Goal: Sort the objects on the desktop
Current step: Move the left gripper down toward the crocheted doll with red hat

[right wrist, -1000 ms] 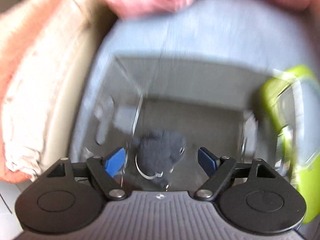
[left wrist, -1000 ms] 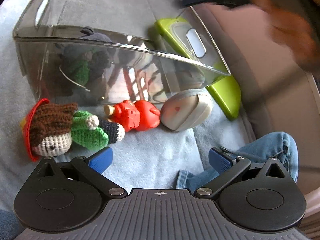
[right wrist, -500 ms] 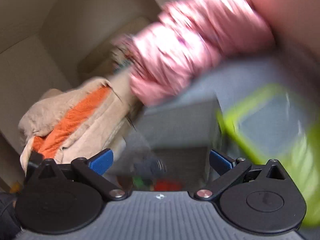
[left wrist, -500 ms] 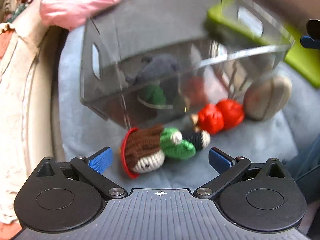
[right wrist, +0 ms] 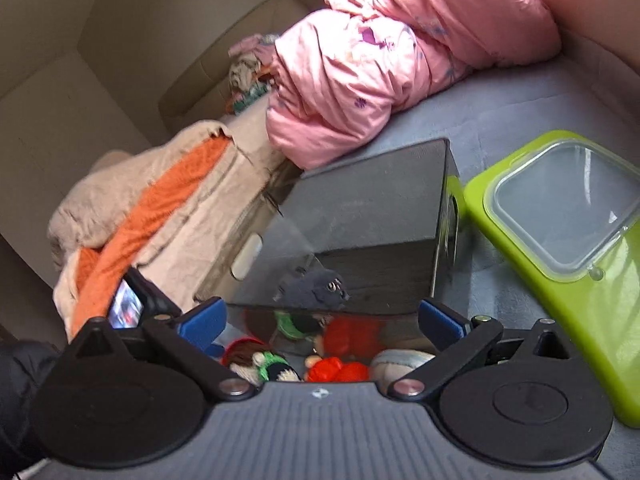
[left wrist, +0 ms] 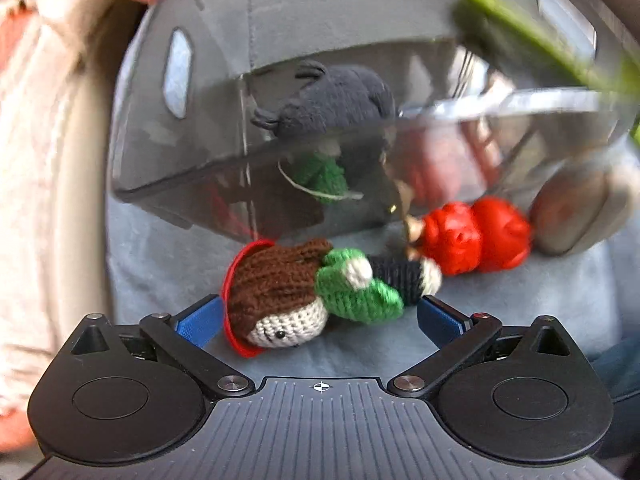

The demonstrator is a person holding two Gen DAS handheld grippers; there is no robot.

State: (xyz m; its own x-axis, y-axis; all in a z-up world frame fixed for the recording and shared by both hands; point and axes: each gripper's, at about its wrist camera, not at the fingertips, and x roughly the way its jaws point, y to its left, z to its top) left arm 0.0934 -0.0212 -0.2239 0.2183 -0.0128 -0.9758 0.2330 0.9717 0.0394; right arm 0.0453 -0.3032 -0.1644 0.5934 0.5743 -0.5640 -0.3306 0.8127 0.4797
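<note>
On the far left of the right wrist view, a beige and orange blanket (right wrist: 152,208) is seen piled beside the blue-grey cloth (right wrist: 520,112) that covers the surface. A bundle of pink bedding (right wrist: 384,64) is heaped behind the smoky clear bin (right wrist: 360,216), which stands on the cloth near the middle. A dark grey plush toy (right wrist: 316,284) is seen lying inside the bin, close to its near wall. To the right of the bin, a lime-green lid (right wrist: 592,312) with a clear window is laid flat on the cloth, just beside the bin's right wall.

In the left wrist view, the crocheted doll (left wrist: 304,292) is found on the cloth in front of the bin, lying on its side with its red-rimmed head to the left and its dark legs to the right. The left gripper (left wrist: 320,316) is held above it with its jaws wide apart; the doll lies between the blue pads, and no pad is seen pressing on it. Just right of the doll's feet, a red figure (left wrist: 476,240) is placed, touching or nearly touching them. Further right, a grey rounded case (left wrist: 584,208) is seen against the bin's near corner, blurred.

The right gripper (right wrist: 320,324) is held over the near edge of the bin with its jaws fully apart and nothing gripped between them.
</note>
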